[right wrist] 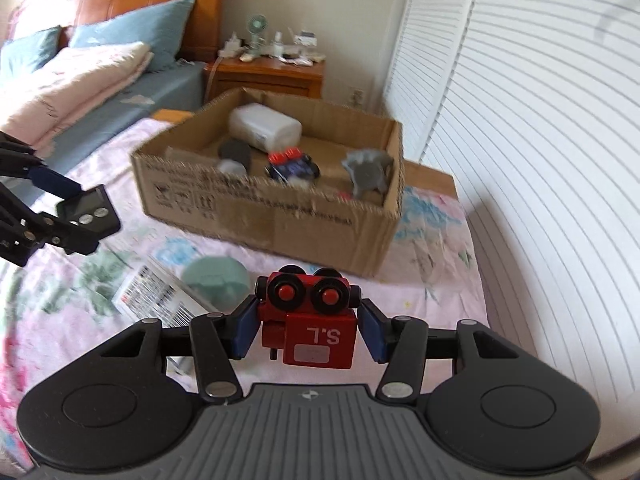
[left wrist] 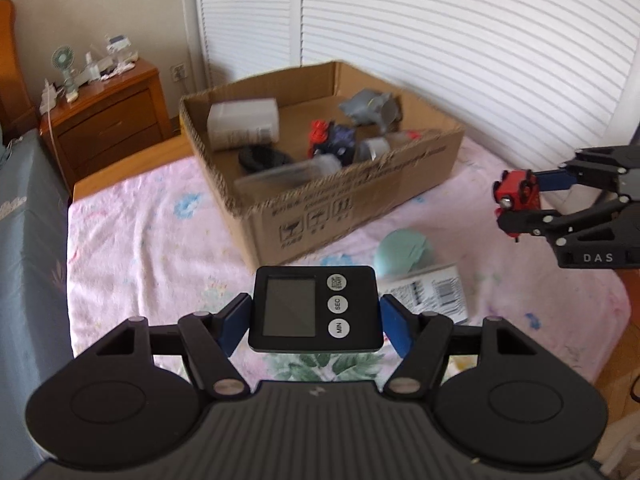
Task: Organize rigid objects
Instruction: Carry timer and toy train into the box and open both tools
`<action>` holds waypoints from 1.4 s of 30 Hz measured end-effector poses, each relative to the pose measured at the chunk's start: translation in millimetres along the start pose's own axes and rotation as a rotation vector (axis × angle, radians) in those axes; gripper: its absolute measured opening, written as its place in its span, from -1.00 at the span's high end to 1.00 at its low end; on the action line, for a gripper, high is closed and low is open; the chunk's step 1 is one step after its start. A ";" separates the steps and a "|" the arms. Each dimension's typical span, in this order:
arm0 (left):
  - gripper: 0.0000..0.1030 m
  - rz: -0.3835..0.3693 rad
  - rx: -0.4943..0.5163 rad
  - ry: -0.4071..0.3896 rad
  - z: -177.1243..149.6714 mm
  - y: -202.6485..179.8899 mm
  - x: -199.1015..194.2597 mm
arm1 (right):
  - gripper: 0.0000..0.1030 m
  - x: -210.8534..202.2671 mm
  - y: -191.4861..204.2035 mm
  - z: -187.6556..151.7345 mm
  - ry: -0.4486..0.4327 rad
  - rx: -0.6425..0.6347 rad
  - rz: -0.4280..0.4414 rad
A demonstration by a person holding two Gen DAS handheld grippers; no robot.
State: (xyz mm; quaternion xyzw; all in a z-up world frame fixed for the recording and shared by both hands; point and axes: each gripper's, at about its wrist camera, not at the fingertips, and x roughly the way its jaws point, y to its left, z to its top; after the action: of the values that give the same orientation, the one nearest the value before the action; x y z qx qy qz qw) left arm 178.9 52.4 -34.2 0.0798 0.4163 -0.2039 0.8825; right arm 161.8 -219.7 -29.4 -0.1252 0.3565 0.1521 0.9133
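Left gripper (left wrist: 316, 316) clamps a black timer (left wrist: 314, 309), right gripper (right wrist: 308, 322) clamps a red toy car (right wrist: 310, 320); cardboard box (left wrist: 352, 200) at twelve o'clock, green ball (left wrist: 406, 250) and barcoded packet (left wrist: 430, 292) between.

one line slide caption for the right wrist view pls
Right gripper holds a red toy car above the bed, facing the cardboard box.

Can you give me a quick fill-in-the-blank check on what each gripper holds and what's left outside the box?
1. The left gripper is shut on a black digital ____.
2. The right gripper grips a ____ toy vehicle with black wheels.
3. The cardboard box sits on the pink floral ____.
4. The round green object lies ____ the box.

Missing words: timer; red; bedspread; outside
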 end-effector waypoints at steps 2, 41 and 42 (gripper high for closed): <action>-0.34 -0.017 0.007 -0.016 8.0 -0.7 -6.5 | -0.13 -4.8 -1.5 9.5 -0.017 -0.003 0.016; -0.94 0.146 -0.042 -0.154 33.9 -8.7 -18.1 | -0.13 69.3 -35.4 134.0 -0.008 0.038 0.059; -0.94 0.163 -0.049 -0.165 28.6 -11.2 -21.4 | -0.13 75.0 -36.3 139.4 -0.002 0.039 0.063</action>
State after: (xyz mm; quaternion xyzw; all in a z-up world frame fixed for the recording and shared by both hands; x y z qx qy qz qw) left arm 182.0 39.7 0.9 0.0747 0.3392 -0.1268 0.9291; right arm 313.1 -192.1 22.8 -0.0957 0.3623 0.1739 0.9107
